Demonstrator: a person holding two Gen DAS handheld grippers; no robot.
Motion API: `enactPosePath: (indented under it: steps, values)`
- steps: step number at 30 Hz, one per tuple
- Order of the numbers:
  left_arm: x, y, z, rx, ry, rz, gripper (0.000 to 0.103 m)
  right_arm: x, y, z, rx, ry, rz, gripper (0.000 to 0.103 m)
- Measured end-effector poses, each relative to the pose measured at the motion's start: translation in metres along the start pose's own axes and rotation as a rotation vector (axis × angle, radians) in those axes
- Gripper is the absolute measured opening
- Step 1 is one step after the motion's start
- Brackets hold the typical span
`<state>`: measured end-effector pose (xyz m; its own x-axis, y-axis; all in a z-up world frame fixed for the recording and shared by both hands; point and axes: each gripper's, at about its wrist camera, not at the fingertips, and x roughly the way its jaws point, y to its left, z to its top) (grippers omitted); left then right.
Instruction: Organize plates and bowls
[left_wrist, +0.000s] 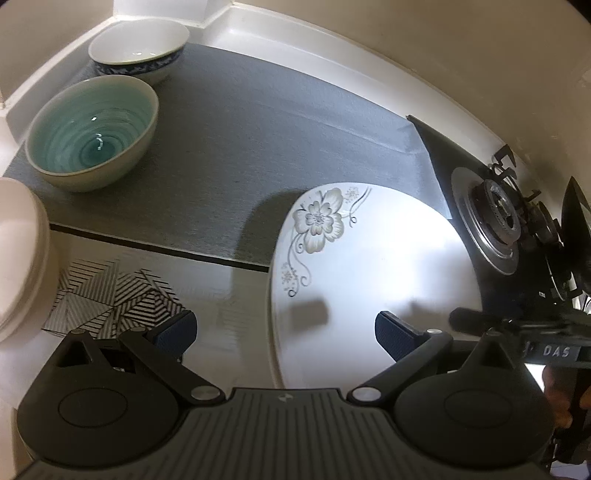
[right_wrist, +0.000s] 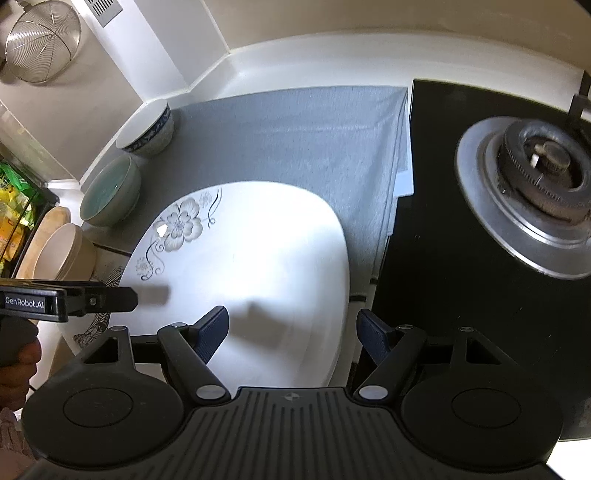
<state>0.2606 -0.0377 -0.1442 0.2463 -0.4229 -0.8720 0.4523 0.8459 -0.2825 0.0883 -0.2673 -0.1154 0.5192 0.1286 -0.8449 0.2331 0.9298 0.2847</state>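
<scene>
- Setting: kitchen corner, white counter (right_wrist: 295, 62) against cream walls; a grey cloth mat (left_wrist: 229, 155) covers most of the work area, a black glass gas hob (right_wrist: 443, 229) with a steel burner (right_wrist: 535, 192) sits at the right.
- Task items: a large white rounded-square plate with a grey flower print (right_wrist: 251, 258) lies flat, partly on the mat, partly over the counter's front strip. A teal-glazed ceramic bowl (left_wrist: 92, 133) and a white bowl with a blue patterned band (left_wrist: 136, 48) stand upright at the mat's far left, near each other; contact cannot be judged. Beige stacked dishes (right_wrist: 59, 251) sit further left, cut off by the frame.
- Left gripper (left_wrist: 284, 332): fingers apart, holding nothing, hovering above the plate's near-left edge; the left fingertip hangs over a black-and-white striped print (left_wrist: 122, 295), the right one over the plate.
- Right gripper (right_wrist: 291, 332): fingers apart, empty, straddling the plate's near-right rim beside the hob.
- Key relation: the plate lies directly ahead of and below both claws, its floral corner pointing away toward the bowls. Each gripper seems about equally near its own side of the rim.
- Judgement: a pinch on the near rim looks like the next need; height above the plate is unclear.
- Hidden: the plate's nearest edge is behind the gripper bodies; motion blur softens the left view.
</scene>
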Motion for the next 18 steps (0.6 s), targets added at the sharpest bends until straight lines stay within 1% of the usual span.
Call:
enactPosePath:
  steps: [2, 3, 4, 5, 6, 7, 8, 10, 12, 15, 18]
  values:
    - [0.002, -0.004, 0.000, 0.018, 0.004, -0.007, 0.098, 0.004, -0.001, -0.001, 0.008, 0.013, 0.014, 0.078]
    - [0.003, -0.007, 0.000, 0.031, 0.010, -0.014, 0.092, 0.006, -0.001, -0.002, 0.008, 0.020, 0.021, 0.078]
    - [0.005, -0.010, 0.000, 0.040, 0.017, -0.022, 0.083, 0.008, 0.000, -0.002, 0.007, 0.026, 0.026, 0.078]
    - [0.007, -0.012, 0.000, 0.044, 0.025, -0.027, 0.079, 0.010, 0.000, -0.003, 0.005, 0.031, 0.031, 0.079]
    - [0.009, -0.013, 0.000, 0.046, 0.032, -0.036, 0.069, 0.012, 0.001, -0.003, 0.003, 0.033, 0.029, 0.079]
    - [0.012, -0.014, 0.000, 0.044, 0.037, -0.030, 0.064, 0.014, 0.001, -0.003, 0.001, 0.036, 0.028, 0.079]
    - [0.014, -0.014, -0.001, 0.044, 0.036, -0.014, 0.061, 0.016, 0.002, -0.003, 0.001, 0.039, 0.028, 0.078]
    - [0.019, -0.013, 0.000, 0.033, 0.045, -0.001, 0.051, 0.021, 0.001, -0.004, 0.013, 0.044, 0.029, 0.075]
    - [0.024, -0.010, 0.001, 0.017, 0.064, -0.010, 0.050, 0.027, -0.001, -0.005, 0.025, 0.054, 0.006, 0.062]
    - [0.025, -0.010, 0.002, 0.020, 0.065, -0.007, 0.050, 0.027, -0.009, -0.003, 0.096, 0.057, 0.014, 0.052]
    - [0.028, -0.015, 0.006, 0.014, 0.063, 0.006, 0.051, 0.025, -0.015, -0.002, 0.146, 0.069, 0.024, 0.049]
